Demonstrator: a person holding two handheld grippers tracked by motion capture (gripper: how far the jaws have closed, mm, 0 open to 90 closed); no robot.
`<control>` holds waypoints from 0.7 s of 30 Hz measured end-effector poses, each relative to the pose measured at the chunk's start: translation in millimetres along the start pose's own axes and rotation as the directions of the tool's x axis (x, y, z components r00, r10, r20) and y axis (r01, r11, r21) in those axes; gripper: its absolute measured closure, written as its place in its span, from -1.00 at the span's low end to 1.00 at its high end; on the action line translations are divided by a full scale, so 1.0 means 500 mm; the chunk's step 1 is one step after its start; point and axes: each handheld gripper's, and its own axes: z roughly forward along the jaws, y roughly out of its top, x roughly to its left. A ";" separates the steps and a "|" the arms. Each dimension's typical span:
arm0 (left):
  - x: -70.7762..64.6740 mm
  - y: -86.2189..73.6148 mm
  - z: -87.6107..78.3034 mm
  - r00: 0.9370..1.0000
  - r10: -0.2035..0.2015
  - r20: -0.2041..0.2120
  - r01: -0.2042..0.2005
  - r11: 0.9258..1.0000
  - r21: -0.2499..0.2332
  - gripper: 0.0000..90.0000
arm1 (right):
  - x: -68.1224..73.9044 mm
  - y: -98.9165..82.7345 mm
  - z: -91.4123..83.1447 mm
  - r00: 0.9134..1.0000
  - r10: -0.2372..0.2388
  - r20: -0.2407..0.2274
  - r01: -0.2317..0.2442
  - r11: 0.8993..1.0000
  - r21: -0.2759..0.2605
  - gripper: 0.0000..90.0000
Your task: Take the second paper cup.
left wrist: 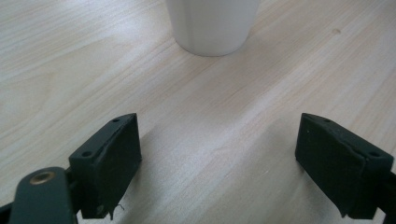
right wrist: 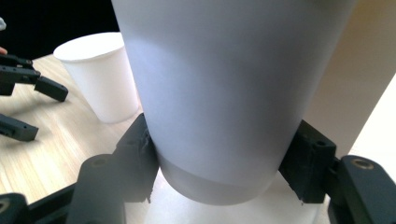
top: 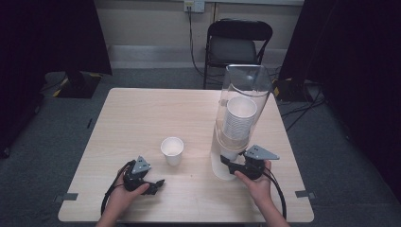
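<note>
Right tongs: my right gripper (top: 226, 162) is at the foot of the clear cup dispenser (top: 243, 94), and its jaws pinch the bottom cup (right wrist: 224, 107) of the stack from both sides; in the right gripper view both pads press against the cup's white wall just above its base.
Left tongs: my left gripper (top: 160, 184) rests low over the table (top: 142, 113) near its front edge, jaws spread wide with bare wood between them.
Bottom cup: it pokes out under the dispenser's tube, upright, base down, still nested in the stack of cups (top: 239, 118) above it.
Stack of cups: white, sitting inside the clear tube, towards the right side of the table.
Loose cup: a single white paper cup (top: 172, 150) stands upright on the table, mouth up, between my two grippers and just ahead of the left one; the left gripper view shows its base (left wrist: 212, 28) straight ahead of the open jaws, apart from them.
Hands: my left hand (top: 124, 194) and right hand (top: 255, 185) come in from the near edge, each wrapped around its gripper.
Beyond the table: a black folding chair (top: 239, 42) stands on the grey floor against the far wall.
</note>
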 end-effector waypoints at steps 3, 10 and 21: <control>0.000 0.000 0.000 1.000 -0.003 0.002 0.003 1.000 -0.003 -0.69 | 0.000 0.001 -0.004 1.000 -0.007 0.000 0.007 1.000 -0.006 -0.24; 0.000 0.000 0.001 1.000 -0.004 0.002 0.004 1.000 -0.004 -0.69 | 0.007 0.031 -0.026 0.999 -0.019 0.029 0.021 0.995 -0.101 -0.45; 0.000 0.000 0.000 1.000 0.000 0.000 0.000 1.000 0.001 -0.69 | 0.002 0.032 -0.027 1.000 -0.013 -0.004 0.012 0.994 -0.110 -0.29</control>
